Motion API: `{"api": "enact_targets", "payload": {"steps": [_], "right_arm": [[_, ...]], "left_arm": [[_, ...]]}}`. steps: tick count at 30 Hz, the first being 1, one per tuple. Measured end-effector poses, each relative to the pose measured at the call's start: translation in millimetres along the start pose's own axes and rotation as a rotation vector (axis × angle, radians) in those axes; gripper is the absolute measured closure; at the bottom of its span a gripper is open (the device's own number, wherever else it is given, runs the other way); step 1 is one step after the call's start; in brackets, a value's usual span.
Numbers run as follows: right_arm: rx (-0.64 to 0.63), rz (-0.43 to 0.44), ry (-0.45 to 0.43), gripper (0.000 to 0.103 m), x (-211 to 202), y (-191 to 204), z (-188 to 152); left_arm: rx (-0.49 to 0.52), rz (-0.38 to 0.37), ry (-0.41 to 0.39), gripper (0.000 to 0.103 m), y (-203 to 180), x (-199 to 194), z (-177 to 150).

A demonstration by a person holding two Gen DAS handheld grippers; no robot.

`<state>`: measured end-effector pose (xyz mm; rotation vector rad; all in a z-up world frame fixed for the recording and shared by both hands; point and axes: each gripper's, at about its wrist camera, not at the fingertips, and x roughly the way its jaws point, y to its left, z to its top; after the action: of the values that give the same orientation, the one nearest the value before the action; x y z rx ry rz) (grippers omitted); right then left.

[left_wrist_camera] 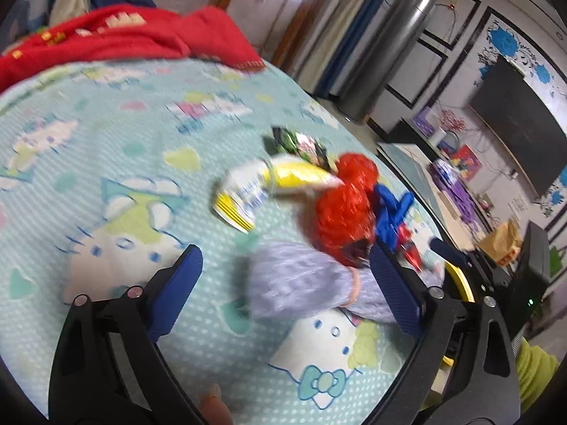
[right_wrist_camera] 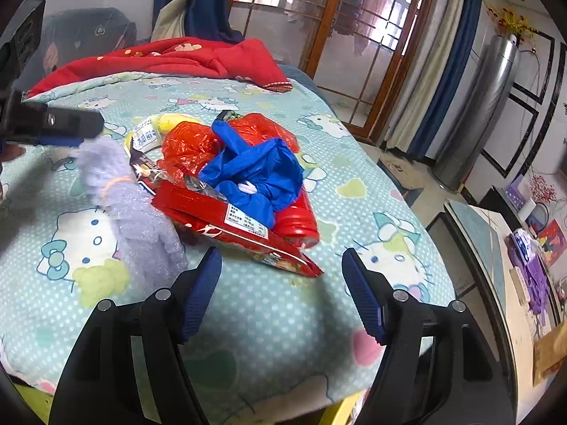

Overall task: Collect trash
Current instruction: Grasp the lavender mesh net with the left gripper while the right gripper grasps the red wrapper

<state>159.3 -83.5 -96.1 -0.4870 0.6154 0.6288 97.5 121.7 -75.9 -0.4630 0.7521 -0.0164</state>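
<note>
The bed cover [right_wrist_camera: 269,318] is pale teal with small white dots and cartoon cats in white, with yellow, pink and teal patches. At its far end lies a red blanket [right_wrist_camera: 198,58] with small pale motifs. In the middle, a crumpled plastic bag [right_wrist_camera: 191,148] is bright orange-red, and the glove [right_wrist_camera: 262,173] on it is deep blue. Near these, a flat wrapper [right_wrist_camera: 219,219] is red with a white printed label. A packet [left_wrist_camera: 283,177] at the far left of the pile is yellow and white. The bubble wrap [right_wrist_camera: 141,223] on the left is pale lilac. Both grippers are black with blue-padded jaws.
</note>
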Motion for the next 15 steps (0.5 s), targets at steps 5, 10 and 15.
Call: {"api": "enact_targets", "payload": {"steps": [5,10,15], "right_arm": [[-0.017,0.035,0.01,0.05,12,3,3],[0.036,0.078,0.027,0.075,16,-2,1],[0.12,0.131,0.032,0.091,11,-12,-3]], "left_arm": [[-0.021,-0.025,0.072,0.027,1,16,-8],[-0.04,-0.051,0.093,0.041,4,14,-8],[-0.045,-0.068,0.116,0.057,7,9,-13]]}}
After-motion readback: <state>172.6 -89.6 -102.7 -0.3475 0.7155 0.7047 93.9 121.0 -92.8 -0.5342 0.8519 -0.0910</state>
